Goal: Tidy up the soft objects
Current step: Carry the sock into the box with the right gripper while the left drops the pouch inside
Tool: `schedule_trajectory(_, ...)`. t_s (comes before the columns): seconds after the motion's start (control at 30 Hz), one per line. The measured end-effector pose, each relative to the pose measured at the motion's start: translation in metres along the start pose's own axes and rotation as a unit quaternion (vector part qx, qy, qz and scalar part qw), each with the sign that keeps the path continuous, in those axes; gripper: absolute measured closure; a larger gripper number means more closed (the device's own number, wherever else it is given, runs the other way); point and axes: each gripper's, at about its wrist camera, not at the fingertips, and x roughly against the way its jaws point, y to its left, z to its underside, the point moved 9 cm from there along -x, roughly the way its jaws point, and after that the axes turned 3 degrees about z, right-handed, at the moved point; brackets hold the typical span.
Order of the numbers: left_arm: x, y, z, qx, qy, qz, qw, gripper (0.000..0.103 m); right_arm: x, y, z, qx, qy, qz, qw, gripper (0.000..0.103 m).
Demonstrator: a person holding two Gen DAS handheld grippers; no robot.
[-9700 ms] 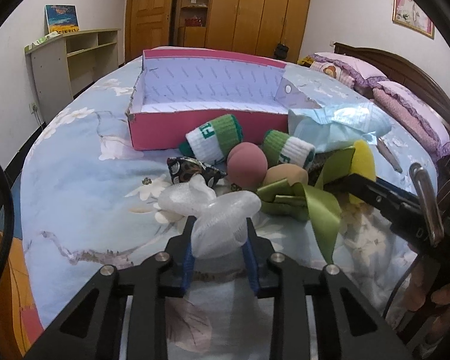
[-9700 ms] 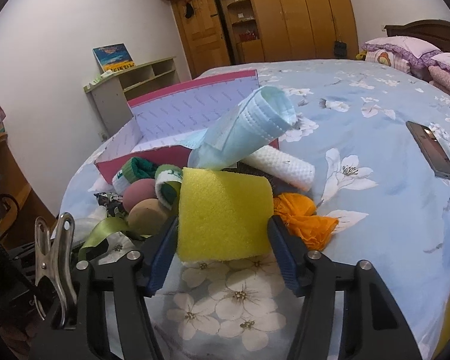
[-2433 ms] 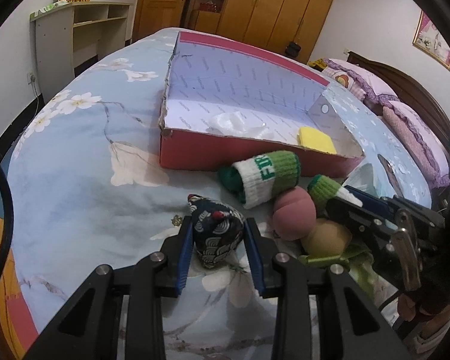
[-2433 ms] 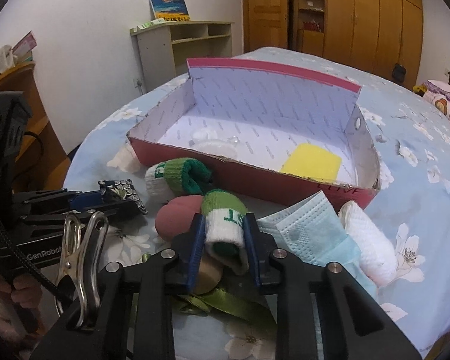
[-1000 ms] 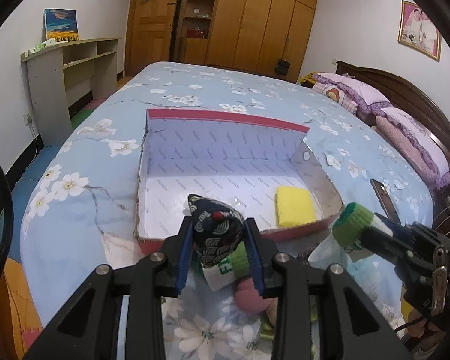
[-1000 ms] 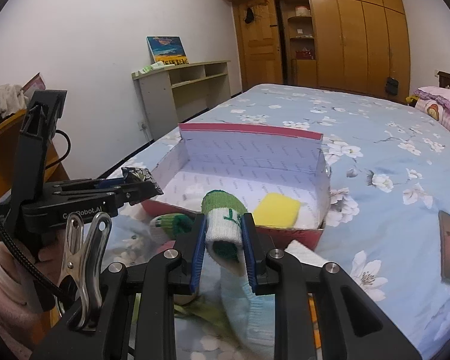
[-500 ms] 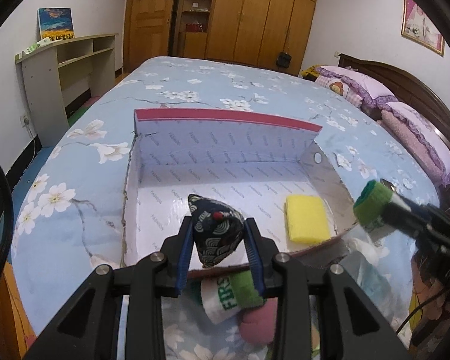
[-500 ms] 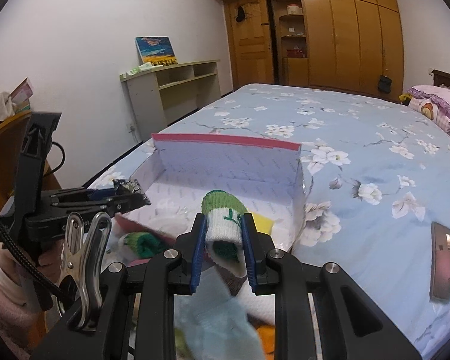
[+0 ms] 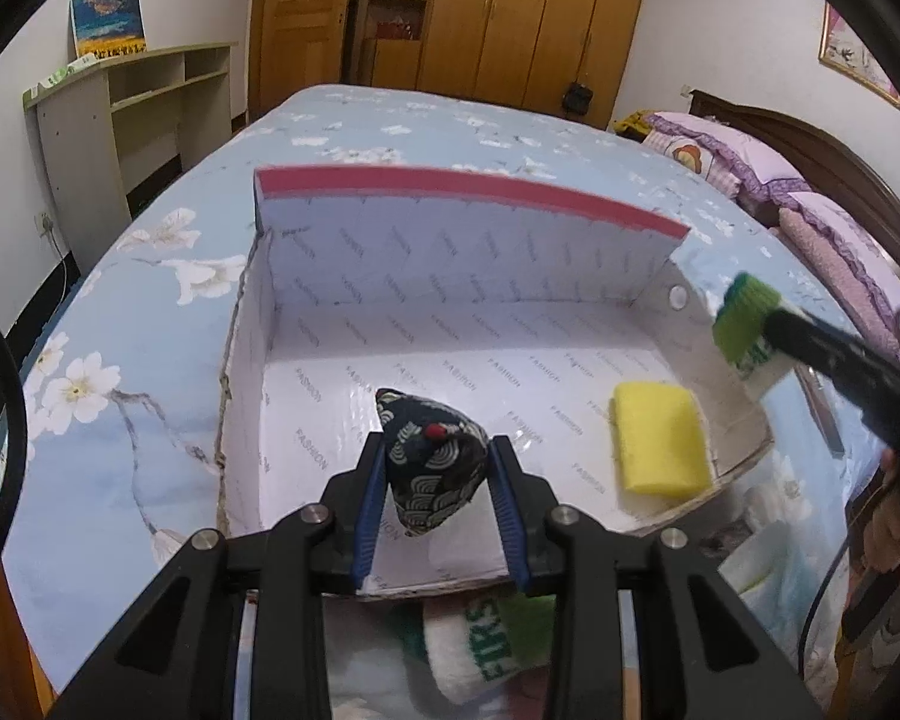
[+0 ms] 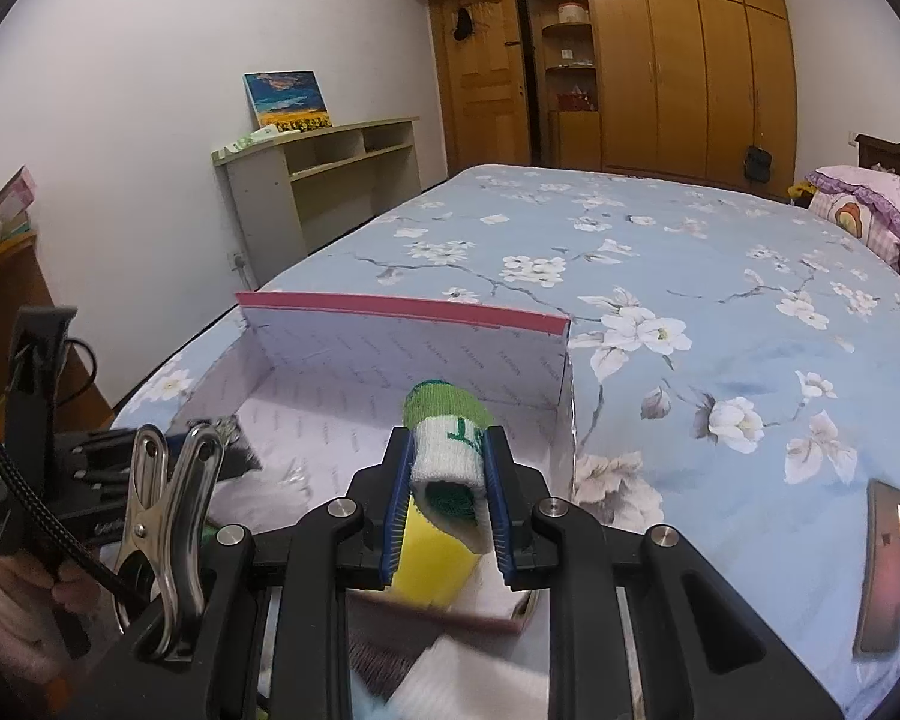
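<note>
My left gripper [image 9: 435, 480] is shut on a dark patterned beanbag [image 9: 433, 468] and holds it above the front left of the open red box [image 9: 468, 186]. A yellow sponge [image 9: 657, 444] lies inside the box at the right. My right gripper [image 10: 445, 495] is shut on a rolled green-and-white sock [image 10: 448, 444], over the box's near right corner; in the left wrist view that sock [image 9: 744, 330] hangs by the box's right wall. Under it in the right wrist view shows the yellow sponge [image 10: 432, 558]. A second rolled sock [image 9: 486, 642] lies on the bed before the box.
The box [image 10: 402, 306] sits on a blue flowered bed [image 10: 690, 276]. A phone [image 10: 885, 564] lies on the bed at the right. A white cloth roll [image 10: 468, 684] lies by the box's near side. Pillows [image 9: 810, 216] are at the far right, a shelf unit [image 9: 120, 114] at the left wall.
Both grippers have moved forward over the box with their loads. The beanbag now hangs above the box floor, and the sock has come over the near right corner.
</note>
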Motion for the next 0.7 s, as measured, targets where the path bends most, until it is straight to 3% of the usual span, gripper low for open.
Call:
schedule_trajectory(0.23, -0.012, 0.005, 0.008, -0.005, 0.01, -0.014, 0.9998, 0.068, -0.036, -0.014, 0.001, 0.001, 0.013, 0.036, 0.999, 0.079)
schedule_trajectory(0.7, -0.016, 0.004, 0.011, -0.005, 0.009, -0.019, 0.9998, 0.068, -0.065, -0.031, 0.027, -0.043, 0.052, 0.037, 0.997, 0.079)
